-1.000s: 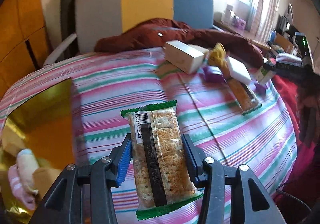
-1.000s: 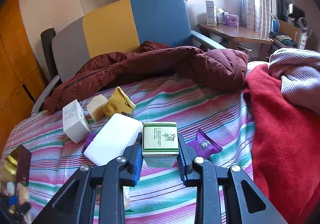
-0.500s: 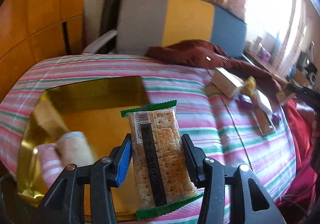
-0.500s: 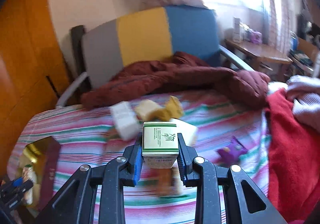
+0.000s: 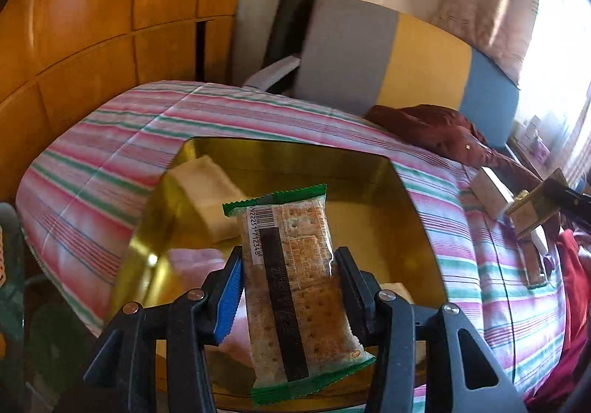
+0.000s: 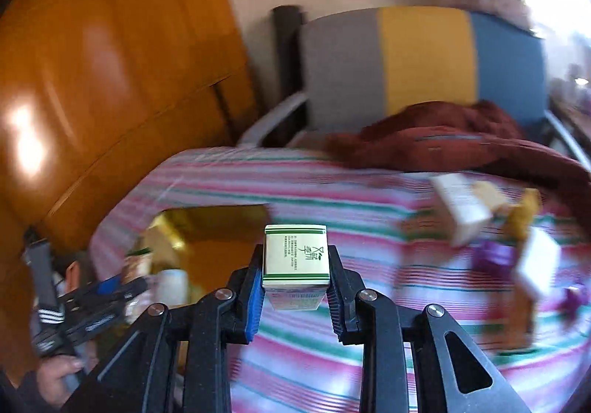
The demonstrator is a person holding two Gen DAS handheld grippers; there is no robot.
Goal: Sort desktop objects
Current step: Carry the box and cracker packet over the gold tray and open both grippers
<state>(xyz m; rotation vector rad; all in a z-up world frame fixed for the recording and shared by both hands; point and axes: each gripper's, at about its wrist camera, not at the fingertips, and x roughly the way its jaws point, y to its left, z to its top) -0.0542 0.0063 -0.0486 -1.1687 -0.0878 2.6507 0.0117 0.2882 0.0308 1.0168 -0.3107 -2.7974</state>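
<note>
My left gripper [image 5: 289, 267] is shut on a cracker packet [image 5: 295, 284] with green ends, held above the gold box [image 5: 413, 202] on the striped cloth. Inside the box lie a white wrapped item [image 5: 208, 191] and a pink one [image 5: 192, 258]. My right gripper [image 6: 295, 272] is shut on a small white carton with green bands [image 6: 295, 252], over the striped cloth to the right of the gold box [image 6: 207, 217]. The left gripper [image 6: 110, 289] shows blurred at the lower left of the right wrist view, in a person's hand [image 6: 55, 376].
Loose items remain at the cloth's right: a white box [image 6: 461, 208], a yellow packet [image 6: 522, 215], a purple packet [image 6: 493, 258], a white bar [image 6: 537, 265]. A dark red jacket [image 6: 443, 143] lies behind, before a grey, yellow and blue chair [image 6: 406, 62]. Wooden panels [image 5: 92, 25] stand left.
Both grippers have swung left with their loads. The cracker packet went from over the bare cloth to over the gold box. The carton left the pile and neared the box.
</note>
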